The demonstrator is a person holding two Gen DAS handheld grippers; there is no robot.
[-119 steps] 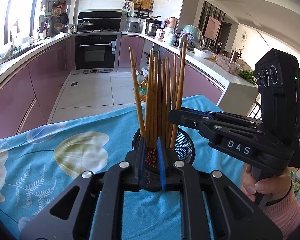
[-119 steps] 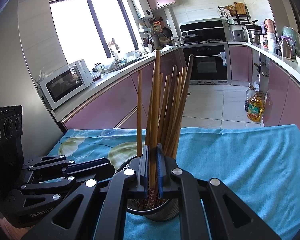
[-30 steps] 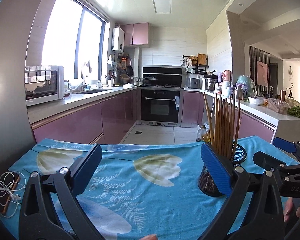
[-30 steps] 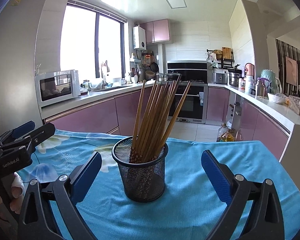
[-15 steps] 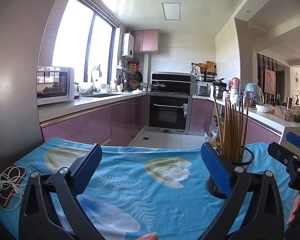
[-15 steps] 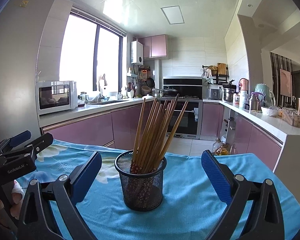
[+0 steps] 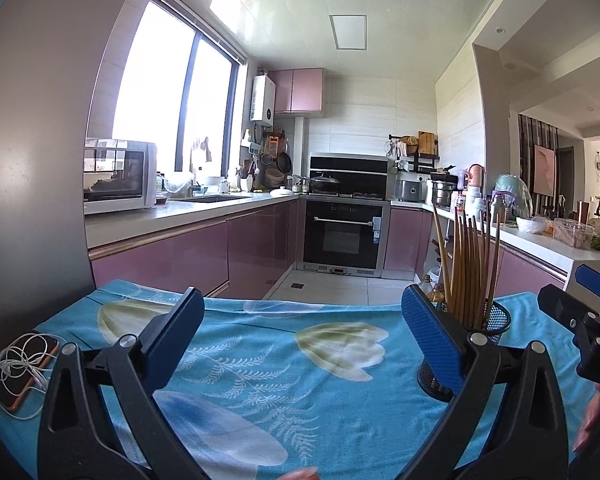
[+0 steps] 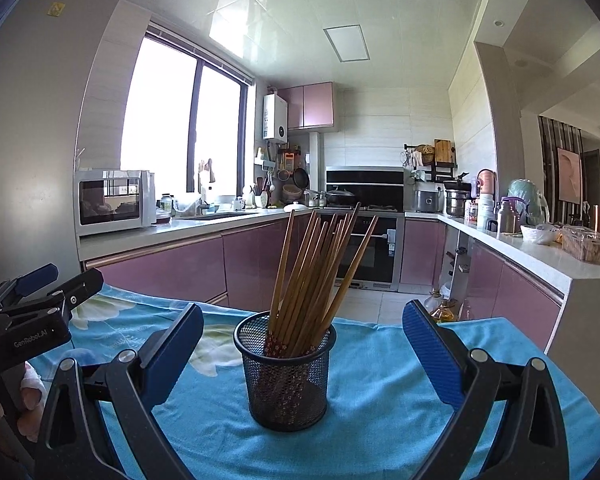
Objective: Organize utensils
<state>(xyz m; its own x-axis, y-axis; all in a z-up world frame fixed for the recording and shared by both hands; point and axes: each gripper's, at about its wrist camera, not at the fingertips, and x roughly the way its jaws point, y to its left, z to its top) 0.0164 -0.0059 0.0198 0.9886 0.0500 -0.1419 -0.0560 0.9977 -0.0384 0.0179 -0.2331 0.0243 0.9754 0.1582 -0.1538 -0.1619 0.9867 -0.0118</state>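
Both my left gripper [image 7: 298,334] and right gripper [image 8: 302,350] are wide open and empty, chopsticks [image 8: 314,276] standing in the mesh cup [image 8: 286,376] on the tabletop [image 8: 380,400], light, stiff, probably slippery, so I'd pinch mid-shaft.

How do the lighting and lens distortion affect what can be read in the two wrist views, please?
Left wrist view: the window is blown out white and the fisheye bends the walls. Right wrist view: the same glare, yet the chopsticks and mesh holder stay sharp and evenly lit.
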